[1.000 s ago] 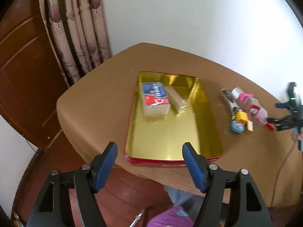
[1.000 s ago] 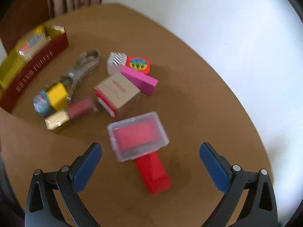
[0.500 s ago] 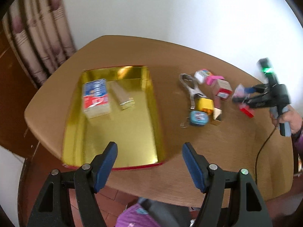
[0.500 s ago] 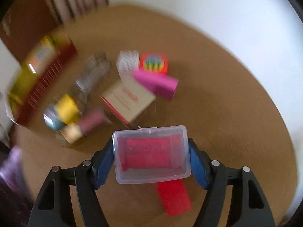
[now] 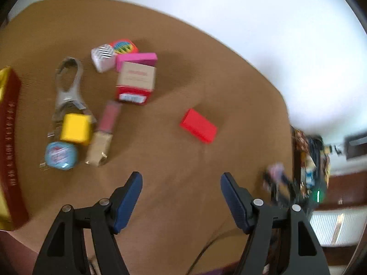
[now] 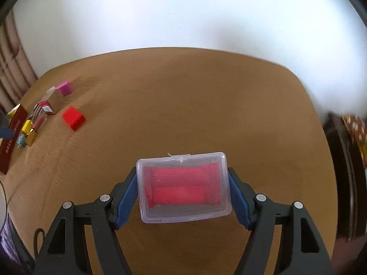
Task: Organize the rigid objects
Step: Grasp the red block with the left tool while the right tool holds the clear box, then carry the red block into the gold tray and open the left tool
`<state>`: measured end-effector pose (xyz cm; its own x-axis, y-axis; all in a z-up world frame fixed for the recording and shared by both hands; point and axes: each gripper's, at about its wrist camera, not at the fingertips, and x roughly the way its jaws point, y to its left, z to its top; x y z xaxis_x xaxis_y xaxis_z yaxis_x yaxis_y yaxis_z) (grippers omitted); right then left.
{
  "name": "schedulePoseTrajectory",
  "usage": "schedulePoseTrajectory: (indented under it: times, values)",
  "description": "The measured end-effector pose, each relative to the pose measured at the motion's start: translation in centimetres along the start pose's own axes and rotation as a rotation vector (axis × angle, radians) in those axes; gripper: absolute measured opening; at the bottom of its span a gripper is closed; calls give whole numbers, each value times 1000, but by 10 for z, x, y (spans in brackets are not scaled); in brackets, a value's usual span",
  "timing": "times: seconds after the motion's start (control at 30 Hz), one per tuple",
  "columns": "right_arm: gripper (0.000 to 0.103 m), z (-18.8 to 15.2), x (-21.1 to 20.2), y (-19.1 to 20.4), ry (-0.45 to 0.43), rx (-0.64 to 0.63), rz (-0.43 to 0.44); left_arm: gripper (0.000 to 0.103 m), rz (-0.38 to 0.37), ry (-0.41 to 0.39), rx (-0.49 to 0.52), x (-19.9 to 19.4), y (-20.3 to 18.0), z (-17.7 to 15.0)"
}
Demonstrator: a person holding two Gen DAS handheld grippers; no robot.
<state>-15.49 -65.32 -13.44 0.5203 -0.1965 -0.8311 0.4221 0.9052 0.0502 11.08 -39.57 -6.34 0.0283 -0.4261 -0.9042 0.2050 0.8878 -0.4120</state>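
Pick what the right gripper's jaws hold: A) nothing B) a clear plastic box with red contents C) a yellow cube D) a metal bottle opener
B: the clear plastic box sits clamped between the right gripper's blue jaws, above the table.

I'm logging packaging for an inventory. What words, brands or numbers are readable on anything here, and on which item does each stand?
None reads clearly.
Beige-and-red carton: pink line on top and white label on the red end, both blurred.
Red tray wall: gold lettering, illegible.
Blue round tin: red script, too blurred.
Round rainbow item: pattern only, no legible text.
Clear box in the right tongs: no text visible.
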Motion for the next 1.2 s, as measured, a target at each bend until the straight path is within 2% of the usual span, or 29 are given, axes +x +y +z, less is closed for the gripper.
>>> schedulePoseTrajectory:
  times: [0.03,0.2,0.27,0.37,0.57,0.67,0.7,0.77,0.8,1.0,1.2]
  values:
    - [70,-5,1,-3,-9,14,13,73,27,21,-31,10,-6,8]
    - [70,-15,-3,-9,-72,17,55,73,60,109,-157,56,-25,33]
    - [70,-20,-2,-1,-79,1,75,73,77,107,-205,64,-25,37]
    - [70,-23,-9,-10,-89,-9,99,73,88,79,-249,71,-27,45]
    - [70,-27,-10,-7,-107,-24,138,73,120,105,-334,96,-34,51]
    - [70,-30,-8,-8,-109,-21,145,71,151,78,-395,98,-35,51]
    - [70,-32,-11,-13,-110,-17,144,69,150,70,-413,99,-36,52]
    - [70,-33,-14,-20,-110,-11,143,51,203,72,-427,98,-36,52]
    - [70,-32,-12,-19,-111,-7,142,32,207,64,-427,99,-38,51]
    - [70,-32,-10,-24,-107,19,120,32,153,73,-351,91,-29,40]
    - [69,-31,-6,-21,-87,9,99,32,96,19,-164,45,-29,-2]
